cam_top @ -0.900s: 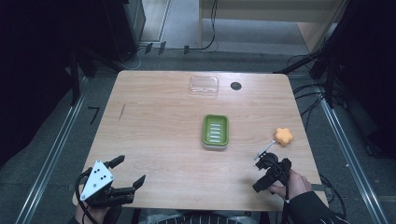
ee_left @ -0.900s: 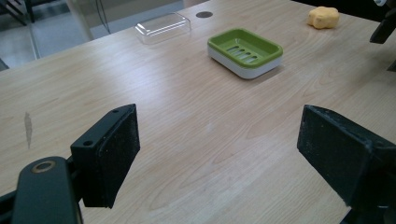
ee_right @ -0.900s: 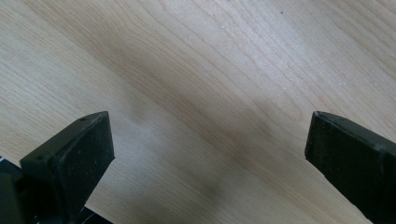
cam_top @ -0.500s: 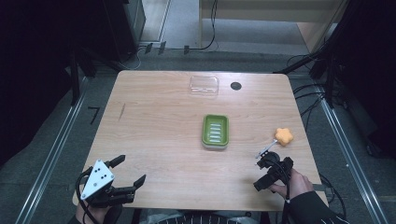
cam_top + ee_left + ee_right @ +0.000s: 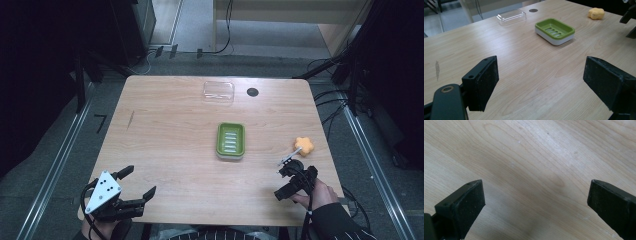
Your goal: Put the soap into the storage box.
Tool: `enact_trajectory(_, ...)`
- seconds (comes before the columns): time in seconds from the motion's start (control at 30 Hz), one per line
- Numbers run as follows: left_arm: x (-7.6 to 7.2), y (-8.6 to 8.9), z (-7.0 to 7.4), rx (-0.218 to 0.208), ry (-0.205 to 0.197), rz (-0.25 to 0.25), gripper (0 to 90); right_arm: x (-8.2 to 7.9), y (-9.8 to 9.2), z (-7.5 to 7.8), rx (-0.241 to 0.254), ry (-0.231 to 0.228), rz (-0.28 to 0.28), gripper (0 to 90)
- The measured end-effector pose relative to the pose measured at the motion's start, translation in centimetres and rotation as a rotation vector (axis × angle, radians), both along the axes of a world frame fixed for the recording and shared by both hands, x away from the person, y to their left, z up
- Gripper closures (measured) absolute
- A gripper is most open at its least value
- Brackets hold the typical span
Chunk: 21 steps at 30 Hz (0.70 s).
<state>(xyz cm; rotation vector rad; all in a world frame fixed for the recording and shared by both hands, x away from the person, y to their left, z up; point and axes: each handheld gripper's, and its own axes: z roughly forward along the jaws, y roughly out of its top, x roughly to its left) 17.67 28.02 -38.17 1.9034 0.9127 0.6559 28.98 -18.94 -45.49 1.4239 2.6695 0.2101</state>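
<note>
An orange, lobed, flower-shaped sponge [image 5: 303, 146] is seen lying flat on the right part of the wooden table [image 5: 170, 150], near the right edge; its surface looks soft and matt. Just in front of it, the right gripper [image 5: 289, 181] is held low over bare wood, jaws spread wide with nothing between them. A green soap dish [image 5: 230, 141] with a slotted floor is placed mid-table, a clear lid [image 5: 218, 92] beyond it. The left gripper [image 5: 137, 184] is likewise wide open and empty at the near left corner.

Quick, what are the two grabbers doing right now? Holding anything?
Left hand-held gripper: open, holding nothing.
Right hand-held gripper: open, holding nothing, over bare table.
</note>
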Motion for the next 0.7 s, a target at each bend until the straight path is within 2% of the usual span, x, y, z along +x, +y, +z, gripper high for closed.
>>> enact_trajectory(0.07, 0.0, 0.1, 0.0, 0.004, 0.003, -0.004, 13.6, 0.0, -0.1, 0.1, -0.001, 0.000, -0.002, 1.3)
enact_trajectory(0.1, 0.0, 0.4, 0.0, -0.017, -0.004, 0.003, 13.6, 0.0, 0.0, 0.3, 0.000, -0.015, -0.010, 1.3)
enact_trajectory(0.17, -0.1, 0.5, 0.0, -0.030, -0.008, 0.005, 13.6, 0.0, -0.1, 0.4, -0.003, -0.024, -0.008, 1.3)
enact_trajectory(0.33, -0.3, 0.8, 0.0, -0.048, -0.022, 0.013, 13.6, 0.2, -0.5, 0.5, 0.005, -0.035, -0.023, 1.3)
enact_trajectory(0.7, -0.4, 0.8, 0.0, -0.049, -0.023, 0.017, 13.5, 0.5, -1.2, 0.7, 0.016, -0.057, -0.048, 1.3)
